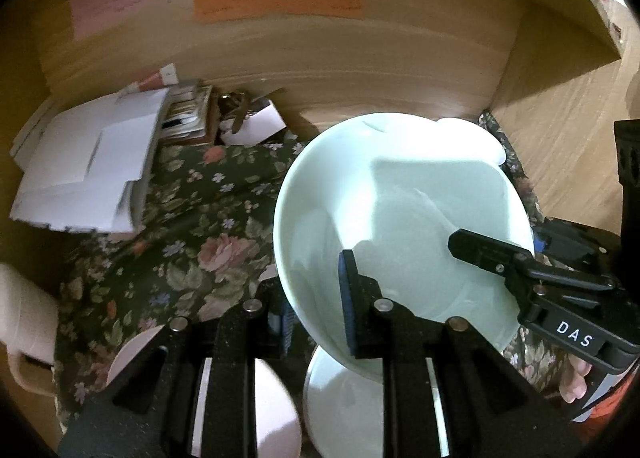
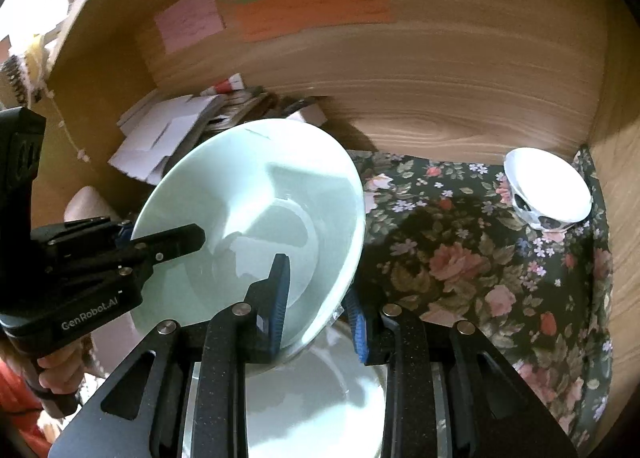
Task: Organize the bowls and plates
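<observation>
Both hand-held grippers, left (image 1: 316,314) and right (image 2: 316,306), clench the pale bowl's (image 1: 400,193) rim; paper pile (image 1: 88,165) behind; small patterned bowl (image 2: 548,189) apart.

We see a wooden surface (image 2: 624,217) covered by a dark floral cloth (image 2: 460,258). On the cloth, a small white bowl (image 2: 548,185) sits near the far right corner. White papers (image 1: 88,169) are piled at the far left, a pale pink jug (image 1: 24,322) stands on the left, and a pale plate (image 2: 312,398) lies below us.

Glossy, probably ceramic pale-green bowl (image 1: 404,193); matt floral cloth (image 1: 188,242); smooth wood-grain wall (image 1: 360,57).
</observation>
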{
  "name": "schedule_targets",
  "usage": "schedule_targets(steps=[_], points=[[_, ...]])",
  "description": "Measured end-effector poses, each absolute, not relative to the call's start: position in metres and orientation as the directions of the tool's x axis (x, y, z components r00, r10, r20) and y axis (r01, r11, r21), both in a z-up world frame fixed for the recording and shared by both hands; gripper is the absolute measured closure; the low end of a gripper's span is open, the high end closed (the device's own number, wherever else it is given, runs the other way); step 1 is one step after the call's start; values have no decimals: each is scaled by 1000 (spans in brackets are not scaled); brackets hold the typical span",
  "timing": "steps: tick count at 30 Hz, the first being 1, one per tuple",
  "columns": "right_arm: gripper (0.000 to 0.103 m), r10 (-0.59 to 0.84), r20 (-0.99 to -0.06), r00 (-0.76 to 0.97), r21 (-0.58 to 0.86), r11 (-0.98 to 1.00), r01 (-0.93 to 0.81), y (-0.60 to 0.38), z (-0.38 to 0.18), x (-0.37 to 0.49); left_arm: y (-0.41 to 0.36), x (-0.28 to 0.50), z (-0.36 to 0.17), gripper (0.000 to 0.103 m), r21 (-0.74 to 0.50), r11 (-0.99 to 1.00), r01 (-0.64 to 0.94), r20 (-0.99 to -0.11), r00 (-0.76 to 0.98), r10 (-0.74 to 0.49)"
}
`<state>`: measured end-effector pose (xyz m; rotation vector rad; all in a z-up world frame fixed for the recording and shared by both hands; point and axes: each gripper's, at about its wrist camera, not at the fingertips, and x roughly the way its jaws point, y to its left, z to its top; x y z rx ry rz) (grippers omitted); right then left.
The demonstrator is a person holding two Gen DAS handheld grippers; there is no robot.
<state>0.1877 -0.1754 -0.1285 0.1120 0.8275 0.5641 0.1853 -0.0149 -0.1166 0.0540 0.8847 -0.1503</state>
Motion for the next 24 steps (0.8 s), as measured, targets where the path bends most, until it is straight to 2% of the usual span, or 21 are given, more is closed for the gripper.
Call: schedule_targets(steps=[24], points=[[78, 586, -660, 470, 289, 776, -561, -96, -123, 135, 69, 103, -112, 84, -51, 999, 11, -748, 662, -45]])
